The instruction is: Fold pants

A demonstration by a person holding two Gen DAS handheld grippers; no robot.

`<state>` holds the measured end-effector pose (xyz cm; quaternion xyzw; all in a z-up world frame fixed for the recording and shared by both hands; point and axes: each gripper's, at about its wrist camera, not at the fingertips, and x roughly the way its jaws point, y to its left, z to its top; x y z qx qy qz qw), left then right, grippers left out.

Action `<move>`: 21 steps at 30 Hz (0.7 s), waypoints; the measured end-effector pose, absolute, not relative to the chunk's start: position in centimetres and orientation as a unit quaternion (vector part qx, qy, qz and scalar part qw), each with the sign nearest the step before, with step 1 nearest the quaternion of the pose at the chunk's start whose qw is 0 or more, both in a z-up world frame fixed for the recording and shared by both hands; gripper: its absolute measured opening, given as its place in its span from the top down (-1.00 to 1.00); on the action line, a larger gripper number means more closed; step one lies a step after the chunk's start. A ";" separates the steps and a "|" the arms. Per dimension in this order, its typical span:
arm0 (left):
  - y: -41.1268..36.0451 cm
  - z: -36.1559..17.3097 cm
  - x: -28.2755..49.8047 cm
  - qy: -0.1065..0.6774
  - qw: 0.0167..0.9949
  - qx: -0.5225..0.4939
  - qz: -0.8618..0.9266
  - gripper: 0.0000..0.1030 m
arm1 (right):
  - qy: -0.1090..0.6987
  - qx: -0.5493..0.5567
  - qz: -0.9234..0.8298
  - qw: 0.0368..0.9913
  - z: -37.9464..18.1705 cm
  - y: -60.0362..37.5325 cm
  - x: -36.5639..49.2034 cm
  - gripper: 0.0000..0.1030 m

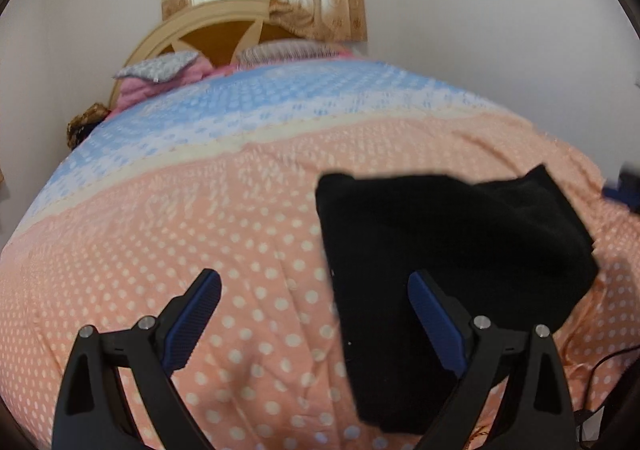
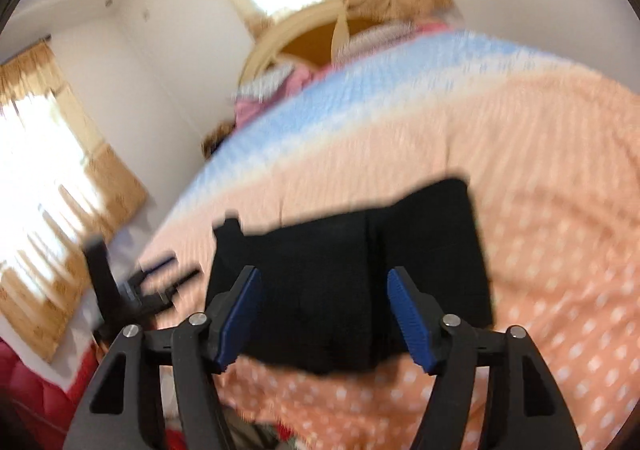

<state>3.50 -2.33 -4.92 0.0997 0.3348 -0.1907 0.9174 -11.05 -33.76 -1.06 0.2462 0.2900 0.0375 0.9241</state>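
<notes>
- Spreading across both views: a bed (image 1: 200,250) under a peach sheet with white dots, fading to a blue band toward the headboard (image 1: 216,30).
- Hanging behind the headboard: a tan curtain (image 1: 320,2) over a bright window.
- Lying on the peach part of the sheet, near the foot edge: black pants (image 1: 440,242), already folded down into a compact block, with one loose upper layer poking out at the far right corner.
- Running, as seen from the right wrist, roughly crosswise to the fingers, with a fold seam near the middle of the pants (image 2: 360,282).
- Hovering over the sheet with jaws spread wide and gripping nothing: the left gripper (image 1: 314,290), its right finger over the block's left edge, so the pants sitting ahead and to the right.
- Hovering likewise wide apart and empty: the right gripper (image 2: 324,290), centred squarely on the block, and so seeming the nearer one for any final tuck or smoothing.
- Blurring heavily in the right wrist view, so finer creases not being readable.
</notes>
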 end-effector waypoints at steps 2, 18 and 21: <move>-2.8 -6.2 3.9 0.356 0.910 0.104 -0.186 -0.89 | 0.282 0.250 0.025 0.926 -0.9 -34.6 -10.1 -0.31; -1.9 -8.1 4.6 0.388 0.901 0.076 -0.178 -0.95 | 0.329 0.183 -0.064 0.924 -7.6 -29.3 -3.6 0.15; -1.6 -8.0 4.6 0.391 0.900 0.070 -0.181 -0.95 | 0.329 0.172 -0.070 0.926 -7.1 -28.4 -3.6 0.58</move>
